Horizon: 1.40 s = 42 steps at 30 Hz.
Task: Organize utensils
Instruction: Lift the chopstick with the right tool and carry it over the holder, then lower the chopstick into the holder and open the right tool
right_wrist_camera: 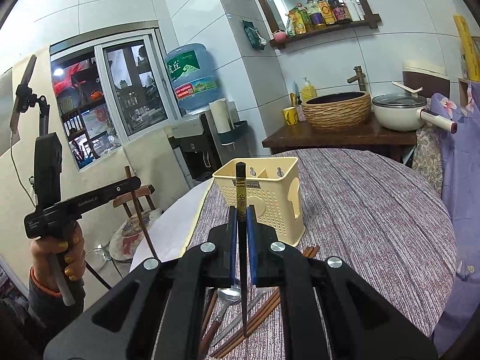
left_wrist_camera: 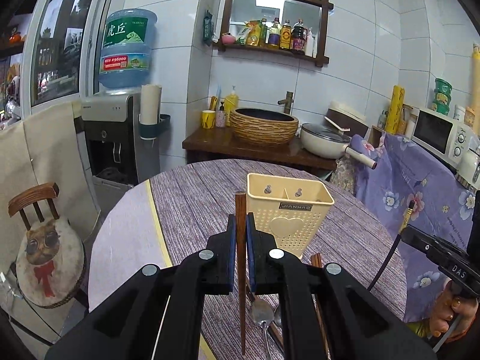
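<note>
My left gripper (left_wrist_camera: pixel 239 225) is shut on a brown wooden chopstick (left_wrist_camera: pixel 240 210) held upright, just left of the cream perforated utensil holder (left_wrist_camera: pixel 288 216) on the table. My right gripper (right_wrist_camera: pixel 241 216) is shut on a black chopstick (right_wrist_camera: pixel 241 186) with gold print, upright in front of the same holder (right_wrist_camera: pixel 270 201). The right gripper also shows at the right edge of the left wrist view (left_wrist_camera: pixel 435 249) and the left gripper at the left of the right wrist view (right_wrist_camera: pixel 90 201). A spoon (left_wrist_camera: pixel 262 315) and several brown chopsticks (right_wrist_camera: pixel 264 312) lie on the table below the grippers.
The round table (right_wrist_camera: pixel 375 210) has a purple striped cloth. A wooden chair with a cat cushion (left_wrist_camera: pixel 45 258) stands left of it. Behind are a water dispenser (left_wrist_camera: pixel 120 138), a basket sink (left_wrist_camera: pixel 264 126), a white pot (left_wrist_camera: pixel 324 141) and a microwave (left_wrist_camera: pixel 441 135).
</note>
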Each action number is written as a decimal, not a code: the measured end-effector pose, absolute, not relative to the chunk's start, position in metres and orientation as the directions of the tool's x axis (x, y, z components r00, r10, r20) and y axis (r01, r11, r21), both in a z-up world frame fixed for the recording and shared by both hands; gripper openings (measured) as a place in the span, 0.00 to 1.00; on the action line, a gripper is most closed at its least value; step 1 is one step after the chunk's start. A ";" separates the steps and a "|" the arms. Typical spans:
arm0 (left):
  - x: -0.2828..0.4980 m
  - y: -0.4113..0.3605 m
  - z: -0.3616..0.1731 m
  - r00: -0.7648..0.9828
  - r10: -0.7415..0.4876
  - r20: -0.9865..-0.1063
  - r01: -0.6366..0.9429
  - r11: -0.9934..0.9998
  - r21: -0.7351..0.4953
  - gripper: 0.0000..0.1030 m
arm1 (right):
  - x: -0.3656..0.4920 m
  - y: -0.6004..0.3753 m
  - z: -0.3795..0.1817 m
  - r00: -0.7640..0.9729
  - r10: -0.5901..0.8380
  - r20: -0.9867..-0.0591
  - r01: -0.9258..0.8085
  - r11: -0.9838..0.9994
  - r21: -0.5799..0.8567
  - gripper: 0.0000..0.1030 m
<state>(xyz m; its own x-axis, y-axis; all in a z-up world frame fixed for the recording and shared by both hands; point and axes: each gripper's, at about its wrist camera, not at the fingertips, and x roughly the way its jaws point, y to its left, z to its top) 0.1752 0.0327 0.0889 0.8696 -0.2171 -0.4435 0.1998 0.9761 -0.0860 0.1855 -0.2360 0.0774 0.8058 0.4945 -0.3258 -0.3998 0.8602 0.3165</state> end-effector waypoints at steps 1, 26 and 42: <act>0.176 0.033 0.091 0.871 -0.218 -0.441 0.201 0.976 -0.086 0.07 | 0.186 -0.236 0.081 0.807 0.497 -0.320 -0.405 0.859 0.314 0.07; 0.291 -0.012 0.197 0.951 -0.239 -0.197 0.209 0.964 -0.164 0.07 | 0.310 -0.214 0.200 0.914 0.366 -0.176 -0.328 0.920 0.214 0.07; 0.326 -0.020 0.099 0.883 -0.215 -0.418 0.175 0.976 -0.133 0.07 | 0.348 -0.206 0.106 0.887 0.321 -0.333 -0.248 0.938 0.244 0.07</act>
